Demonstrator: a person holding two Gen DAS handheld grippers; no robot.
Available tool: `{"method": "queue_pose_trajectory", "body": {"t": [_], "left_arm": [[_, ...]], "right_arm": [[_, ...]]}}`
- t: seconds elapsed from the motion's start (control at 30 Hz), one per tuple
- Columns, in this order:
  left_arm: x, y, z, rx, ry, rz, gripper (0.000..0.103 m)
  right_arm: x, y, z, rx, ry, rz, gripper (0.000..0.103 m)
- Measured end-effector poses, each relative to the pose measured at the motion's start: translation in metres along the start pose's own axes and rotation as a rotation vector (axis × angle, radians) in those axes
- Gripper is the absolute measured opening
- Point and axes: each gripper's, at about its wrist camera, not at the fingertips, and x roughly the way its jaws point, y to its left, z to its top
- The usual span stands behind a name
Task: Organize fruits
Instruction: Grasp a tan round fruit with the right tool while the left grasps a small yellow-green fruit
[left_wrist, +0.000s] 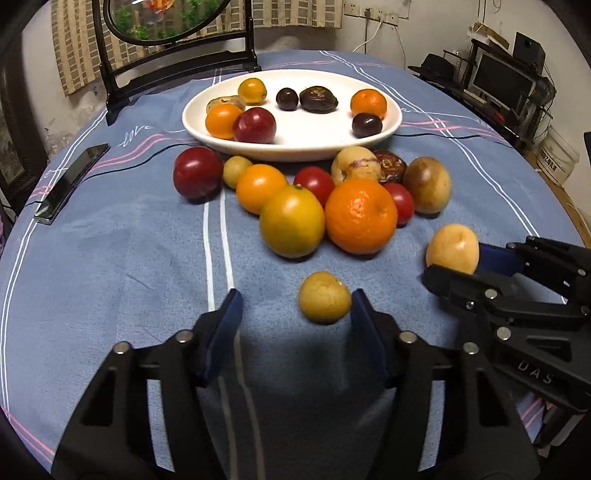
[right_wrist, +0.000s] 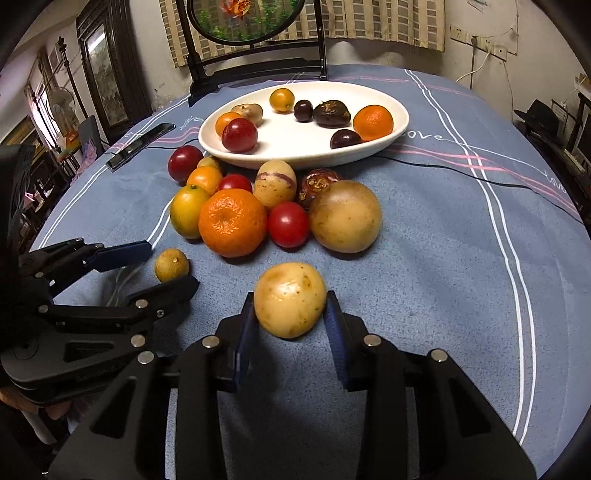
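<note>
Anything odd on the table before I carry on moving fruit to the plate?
No spill or damage shows. One non-fruit item: a dark phone lies on the blue tablecloth, left of the white plate, clear of the fruit. Two shrivelled dark fruits look past their best: one on the plate, one in the pile.

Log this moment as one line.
left gripper: open around small yellow fruit | right gripper: shut on pale yellow fruit | plate: eight fruits

Glossy white plate (left_wrist: 391, 110) — matt tablecloth (left_wrist: 129, 258)
</note>
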Motion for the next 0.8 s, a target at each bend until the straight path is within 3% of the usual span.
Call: {"method": "queue_pose_trajectory", "body": {"t": [0.07, 0.1, 0.53, 0.8], "left_arm": [[-0.001, -0.001, 0.000, 0.001, -0.007, -0.010, 0.039], [-0.002, -0.002, 0.000, 0.007, -0.012, -0.020, 0.025], [-0.027, 0.008, 0.002, 0.000, -0.051, -0.011, 0.025], [-0.047, 0.014, 0.015, 0.023, -0.105, -0.004, 0.025]], "right_arm": [[0.000, 0.000, 0.000, 0.002, -0.001, 0.002, 0.037], [0.000, 0.000, 0.000, 0.002, -0.001, 0.001, 0.037], [-0.009, 0.001, -0.003, -0.008, -0.029, -0.003, 0.037], [-0.039, 0.005, 0.009, -0.034, -0.113, -0.018, 0.037]]}}
